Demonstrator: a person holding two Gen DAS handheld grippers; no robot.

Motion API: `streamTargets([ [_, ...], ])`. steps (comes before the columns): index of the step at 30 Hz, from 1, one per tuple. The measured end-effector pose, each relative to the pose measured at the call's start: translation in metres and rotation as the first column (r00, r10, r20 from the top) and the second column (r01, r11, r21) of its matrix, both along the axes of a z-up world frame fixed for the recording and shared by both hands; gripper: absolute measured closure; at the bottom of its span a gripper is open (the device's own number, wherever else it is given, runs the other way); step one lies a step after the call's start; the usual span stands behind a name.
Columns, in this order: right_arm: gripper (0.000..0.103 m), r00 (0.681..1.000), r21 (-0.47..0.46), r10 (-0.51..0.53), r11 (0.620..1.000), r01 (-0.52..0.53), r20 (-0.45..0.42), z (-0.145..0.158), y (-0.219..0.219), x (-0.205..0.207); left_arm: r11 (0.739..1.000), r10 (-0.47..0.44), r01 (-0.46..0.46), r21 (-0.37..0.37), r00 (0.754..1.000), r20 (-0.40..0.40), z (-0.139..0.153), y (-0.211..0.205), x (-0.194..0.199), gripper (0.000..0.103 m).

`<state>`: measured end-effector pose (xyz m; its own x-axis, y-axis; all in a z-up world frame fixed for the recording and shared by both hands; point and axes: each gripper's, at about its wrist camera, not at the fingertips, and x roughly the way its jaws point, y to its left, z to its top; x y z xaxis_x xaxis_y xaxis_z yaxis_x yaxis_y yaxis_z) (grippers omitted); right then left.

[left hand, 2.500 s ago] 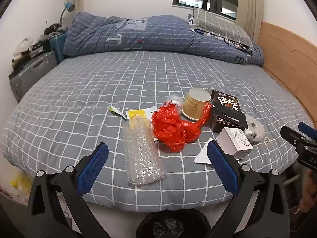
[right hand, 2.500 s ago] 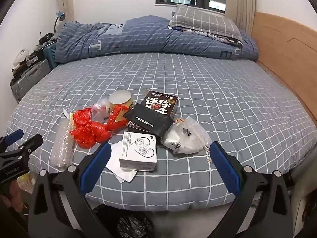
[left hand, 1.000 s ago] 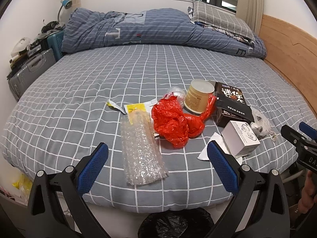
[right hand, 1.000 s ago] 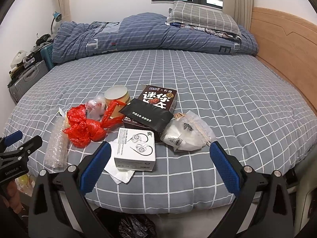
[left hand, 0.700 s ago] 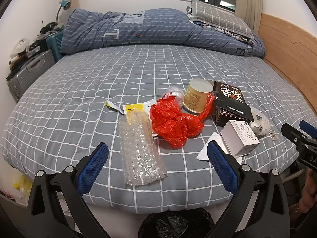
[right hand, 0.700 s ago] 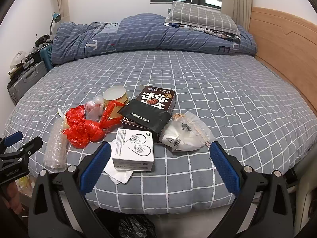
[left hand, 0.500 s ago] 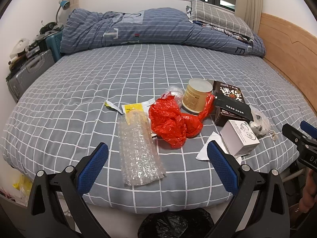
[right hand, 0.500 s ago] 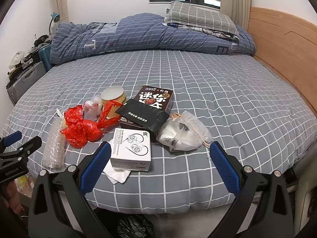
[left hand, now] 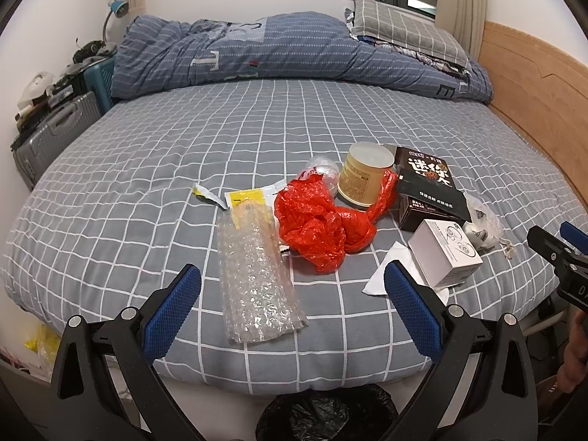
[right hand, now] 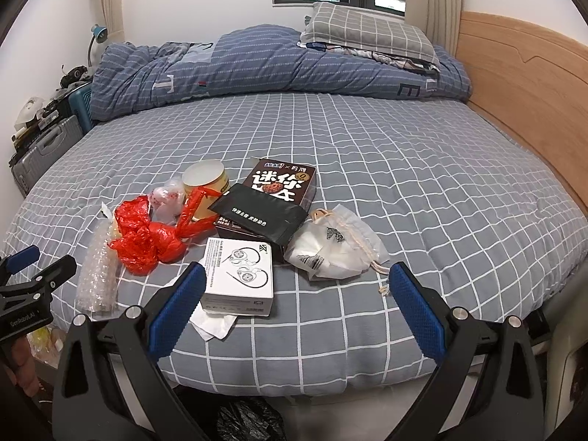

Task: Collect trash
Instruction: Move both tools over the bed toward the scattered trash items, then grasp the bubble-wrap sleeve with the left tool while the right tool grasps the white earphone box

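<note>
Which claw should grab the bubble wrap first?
Left. The bubble wrap lies straight ahead between the open left claw fingers; from the right claw, also open, it sits far off to the side.

The left gripper [left hand: 292,288], jaws wide apart, hovers over a bubble wrap sheet [left hand: 253,275] lying beside a red plastic bag [left hand: 319,226] on the bed [left hand: 147,169].

Bubble wrap sheet [left hand: 257,275] lies flat nearest the bed edge; crumpled red plastic bag [left hand: 323,224] just beside it, touching the tipped beige tub [left hand: 364,180]; dark snack box [right hand: 283,187] under a black pouch [right hand: 257,217]; white earphone box [right hand: 239,275] on tissue; white drawstring bag [right hand: 334,246] rightmost.
</note>
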<state>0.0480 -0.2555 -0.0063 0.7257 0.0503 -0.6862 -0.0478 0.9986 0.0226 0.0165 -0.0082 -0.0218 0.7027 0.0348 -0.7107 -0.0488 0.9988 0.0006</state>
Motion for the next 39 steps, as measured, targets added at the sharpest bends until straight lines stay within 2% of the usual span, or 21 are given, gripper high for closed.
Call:
streamTargets([
  [21, 0.007, 1.000, 0.000, 0.001, 1.000, -0.001, -0.011, -0.004, -0.004, 0.002, 1.000, 0.018, -0.018, 0.008, 0.999, -0.029, -0.008, 0.007, 0.004, 0.006],
  [31, 0.007, 0.995, -0.020, 0.046, 0.999, -0.048, -0.091, -0.037, 0.027, 0.030, 0.997, 0.070, -0.066, 0.036, 0.988, -0.139, -0.053, 0.023, 0.030, 0.006],
  [39, 0.007, 0.987, -0.028, 0.056, 0.998, -0.060, -0.148, -0.060, 0.049, 0.047, 0.993, 0.119, -0.119, 0.012, 0.972, -0.202, -0.080, 0.045, 0.047, 0.010],
])
